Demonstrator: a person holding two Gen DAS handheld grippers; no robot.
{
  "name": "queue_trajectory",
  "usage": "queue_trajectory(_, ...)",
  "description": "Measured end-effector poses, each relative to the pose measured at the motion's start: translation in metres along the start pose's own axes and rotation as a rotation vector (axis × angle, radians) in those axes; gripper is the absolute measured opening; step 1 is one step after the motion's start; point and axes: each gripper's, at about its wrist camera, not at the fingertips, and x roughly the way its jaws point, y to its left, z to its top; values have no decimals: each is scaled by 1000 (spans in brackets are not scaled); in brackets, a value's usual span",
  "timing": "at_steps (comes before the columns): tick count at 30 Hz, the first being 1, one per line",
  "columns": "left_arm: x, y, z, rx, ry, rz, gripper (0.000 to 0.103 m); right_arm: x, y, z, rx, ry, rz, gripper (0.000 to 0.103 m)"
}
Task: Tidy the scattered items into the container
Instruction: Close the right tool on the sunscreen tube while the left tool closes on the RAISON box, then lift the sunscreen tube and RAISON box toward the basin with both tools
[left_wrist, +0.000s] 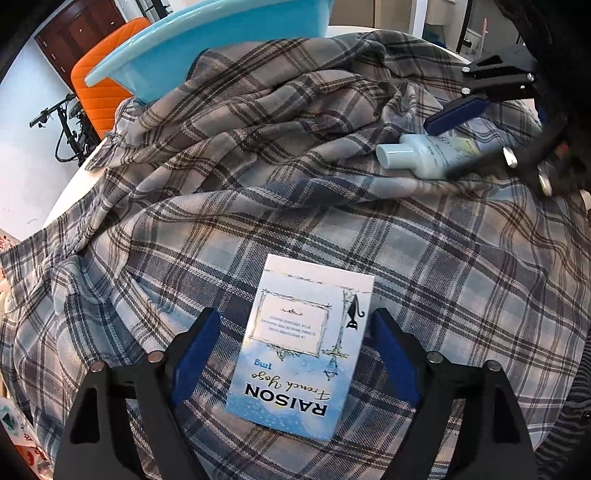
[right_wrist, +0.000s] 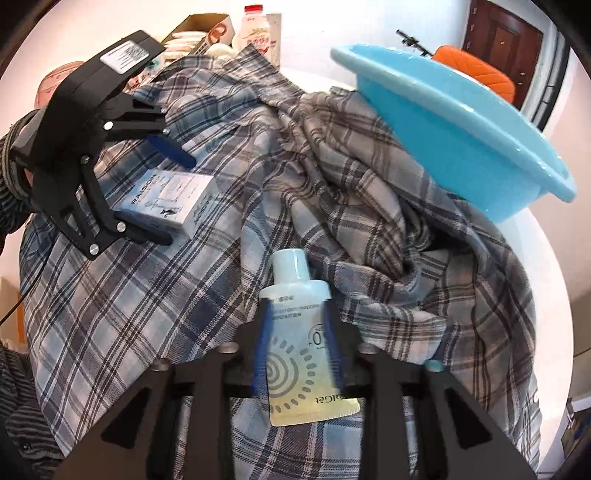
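A blue-and-white RAISON box (left_wrist: 299, 347) lies on a rumpled plaid shirt (left_wrist: 258, 147). My left gripper (left_wrist: 295, 354) is open, its blue pads on either side of the box with a gap on each side; it also shows in the right wrist view (right_wrist: 173, 199) around the box (right_wrist: 173, 201). My right gripper (right_wrist: 297, 354) is shut on a pale tube (right_wrist: 299, 350) with a light blue cap, lying on the shirt (right_wrist: 147, 314). The tube (left_wrist: 424, 155) and right gripper (left_wrist: 458, 144) show at the right of the left wrist view. A blue plastic basin (right_wrist: 454, 136) sits tilted at the shirt's far edge (left_wrist: 192, 48).
The shirt covers a round white table (right_wrist: 554, 295). Bottles and a cardboard box (right_wrist: 236, 33) stand at the table's far left. An orange chair (left_wrist: 99, 81) and a bicycle (left_wrist: 66, 129) stand beyond the basin.
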Motion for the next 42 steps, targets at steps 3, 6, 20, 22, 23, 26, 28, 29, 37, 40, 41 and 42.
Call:
queue_trajectory(3,1,1,0,-8,3,-6,86,12,1,-2,0,20,-12,53)
queue_trajectory(6,1,2,-2,-10,3,-6,86,13,-4,-2,40,0,12,52)
queue_trajectory(20,-11,2,-5,-65,-6,-3,64,-14,-3,-10,104,-71,13,45)
queue_trajectory(22,-19,-1,-6,-62,-24,14,63,-27,-2,-11,114,-98,12,45)
queue_trajectory(23,-24,-3,-6,-64,-34,32,63,-34,0,-12,118,-111,9,45)
queue_trajectory(26,-34,-5,-4,-98,-41,48,63,-52,5,-15,122,-147,-7,44)
queue_trajectory(28,-45,-10,-3,-108,-65,49,63,-63,8,-18,126,-173,-17,44)
queue_trajectory(29,-50,-14,-1,-103,-76,55,63,-69,10,-19,128,-187,-21,44)
queue_trajectory(37,-85,-50,2,-57,-135,77,63,-104,25,-25,122,-264,-47,43)
queue_trajectory(40,-95,-58,3,-55,-174,112,63,-114,30,-30,125,-284,-62,43)
queue_trajectory(41,-97,-59,4,-70,-187,119,63,-117,31,-31,128,-291,-70,43)
queue_trajectory(42,-99,-60,4,-85,-197,122,63,-119,33,-32,129,-296,-74,43)
